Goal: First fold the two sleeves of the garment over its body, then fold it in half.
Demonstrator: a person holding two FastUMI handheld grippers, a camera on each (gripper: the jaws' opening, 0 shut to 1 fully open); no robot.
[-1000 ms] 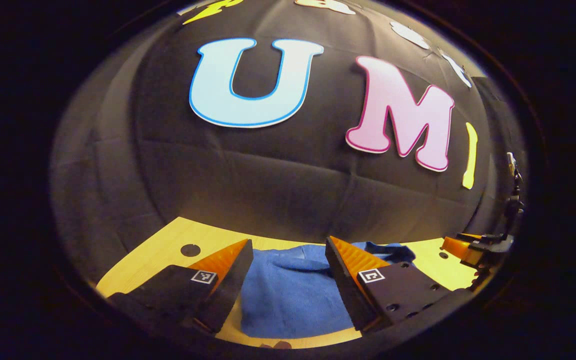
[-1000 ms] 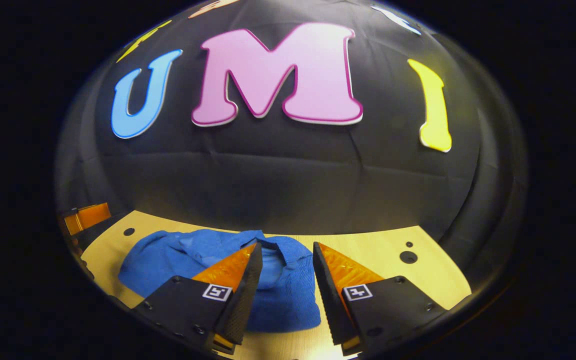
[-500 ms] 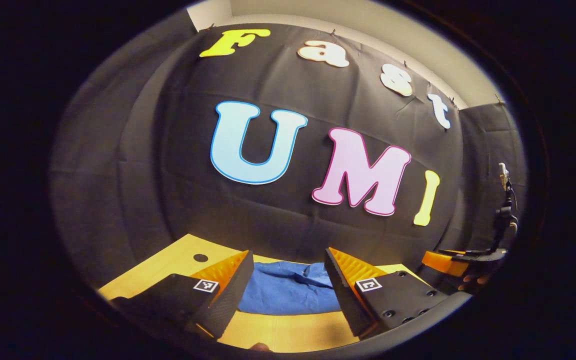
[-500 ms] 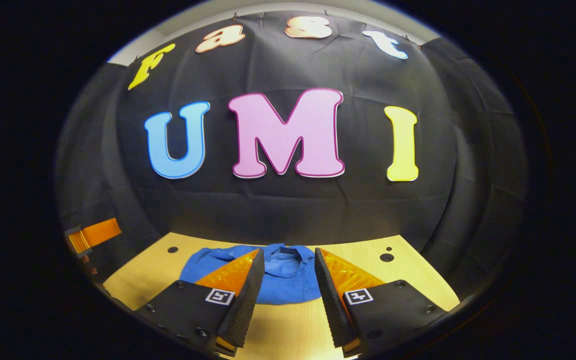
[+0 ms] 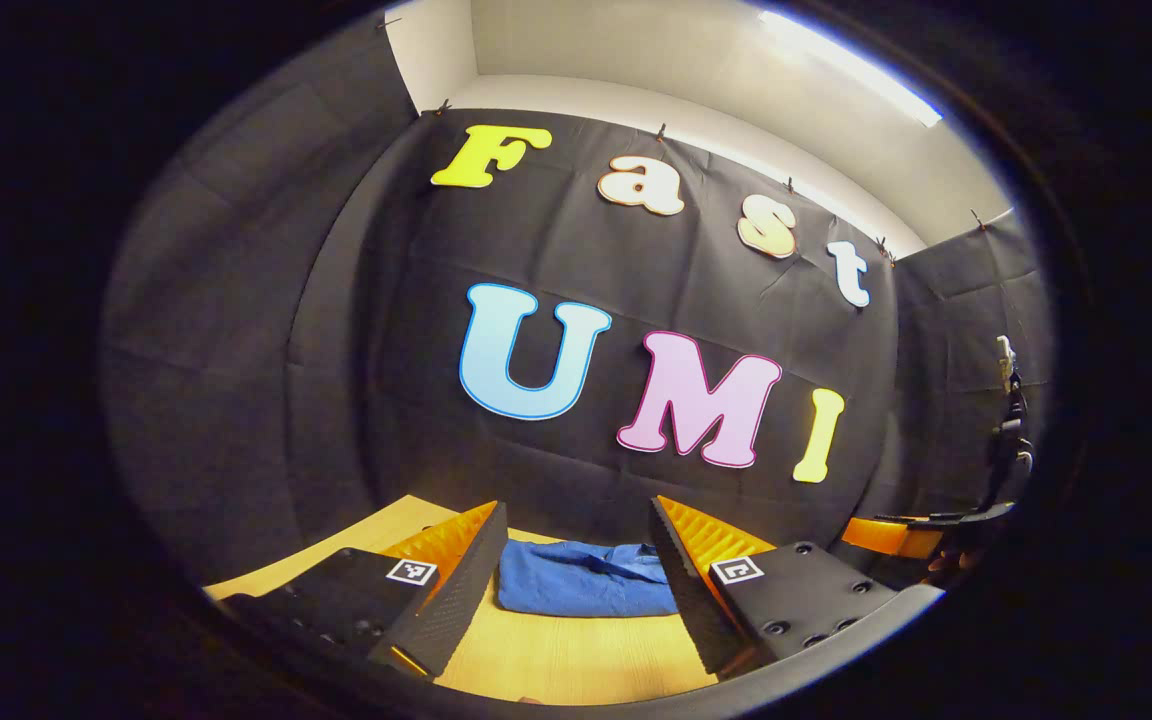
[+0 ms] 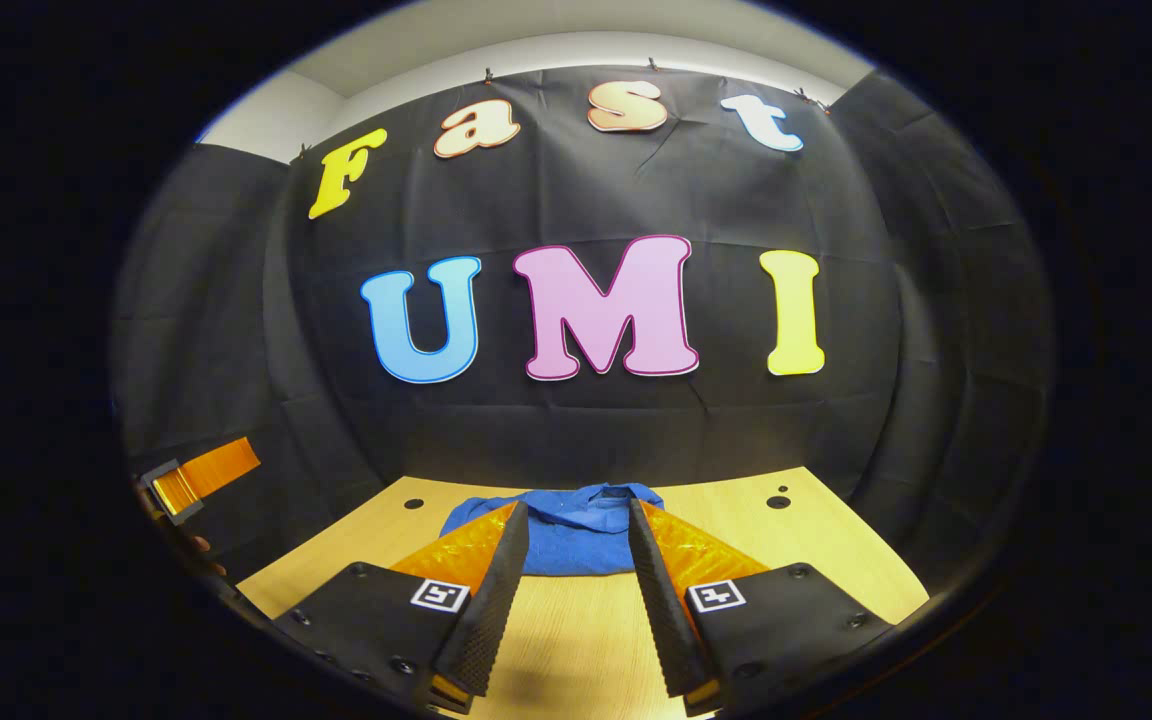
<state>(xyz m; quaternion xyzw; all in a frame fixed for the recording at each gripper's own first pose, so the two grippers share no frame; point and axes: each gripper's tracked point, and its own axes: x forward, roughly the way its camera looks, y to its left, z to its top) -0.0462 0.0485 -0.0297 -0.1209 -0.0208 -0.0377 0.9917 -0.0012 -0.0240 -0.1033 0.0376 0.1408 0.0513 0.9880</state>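
The only markings that can be made out are small square black-and-white tags, one on each finger block of both grippers; nothing on them can be read as words.

In the left gripper view, the left gripper (image 5: 576,530) is held level above the tabletop (image 5: 576,655), its two fingers spread wide with nothing between them. Past the fingertips the blue garment (image 5: 584,590) lies folded into a compact flat bundle on the pale wood, well apart from the fingers. At the right edge of this view the other gripper shows partly, with fingers of the person's hand (image 5: 941,562) just beneath it.

In the right gripper view, the right gripper (image 6: 574,520) also hangs above the tabletop (image 6: 816,550) with its fingers parted and empty. The garment (image 6: 576,530) sits beyond them toward the far side of the tabletop, its collar end raised slightly at the back. Small round holes (image 6: 778,501) dot the wood near the far edge.
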